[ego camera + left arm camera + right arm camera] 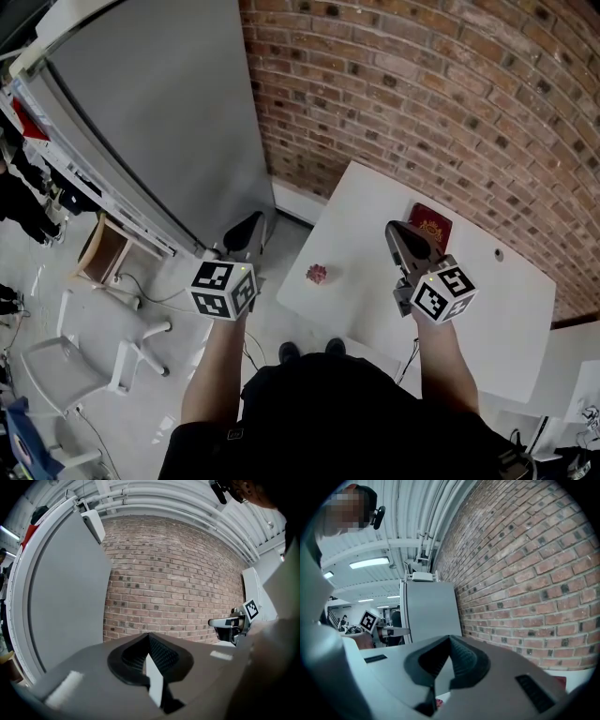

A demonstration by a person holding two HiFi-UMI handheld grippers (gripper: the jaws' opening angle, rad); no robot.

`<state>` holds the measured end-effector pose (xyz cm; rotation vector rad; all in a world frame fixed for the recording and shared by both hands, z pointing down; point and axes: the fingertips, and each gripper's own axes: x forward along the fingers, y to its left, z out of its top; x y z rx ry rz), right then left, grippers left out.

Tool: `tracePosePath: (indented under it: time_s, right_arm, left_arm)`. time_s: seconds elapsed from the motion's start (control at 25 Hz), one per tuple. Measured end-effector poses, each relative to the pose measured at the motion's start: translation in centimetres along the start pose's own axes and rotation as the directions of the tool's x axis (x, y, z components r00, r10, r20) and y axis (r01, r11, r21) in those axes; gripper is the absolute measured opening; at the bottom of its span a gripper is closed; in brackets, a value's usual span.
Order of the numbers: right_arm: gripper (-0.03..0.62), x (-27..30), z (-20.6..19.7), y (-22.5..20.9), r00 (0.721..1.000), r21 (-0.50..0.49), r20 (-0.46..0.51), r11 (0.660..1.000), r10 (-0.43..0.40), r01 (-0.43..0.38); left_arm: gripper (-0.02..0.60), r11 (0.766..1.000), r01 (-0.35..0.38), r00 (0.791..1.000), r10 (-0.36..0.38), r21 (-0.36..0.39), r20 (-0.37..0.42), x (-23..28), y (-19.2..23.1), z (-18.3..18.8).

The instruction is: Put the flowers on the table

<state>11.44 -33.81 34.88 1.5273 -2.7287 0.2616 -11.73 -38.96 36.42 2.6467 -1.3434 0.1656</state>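
Note:
A small pink flower cluster (317,273) lies on the white table (375,281), close to its left edge. My left gripper (254,218) hangs over the floor just left of the table, shut and empty; in its own view the jaws (149,635) meet at the tip and point at the brick wall. Over the table's middle my right gripper (393,228) is held, shut with nothing in it, and it is right of the flowers. In the right gripper view the closed jaws (450,638) face along the wall, with a bit of pink (439,700) showing under them.
A dark red flat box (431,223) lies on the table by the brick wall (422,84). A large grey panel on a wheeled frame (159,122) stands to the left. A wooden box (101,249), a white chair (66,366) and cables sit on the floor.

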Motion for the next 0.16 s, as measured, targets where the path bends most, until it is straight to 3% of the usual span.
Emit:
tracePosePath:
  time_s: [0.16]
  right_arm:
    - [0.012, -0.34, -0.13, 0.04, 1.000, 0.001, -0.004, 1.000, -0.007, 0.007]
  left_arm:
    - [0.011, 1.000, 0.003, 1.000, -0.003, 0.000, -0.004, -0.12, -0.23, -0.05]
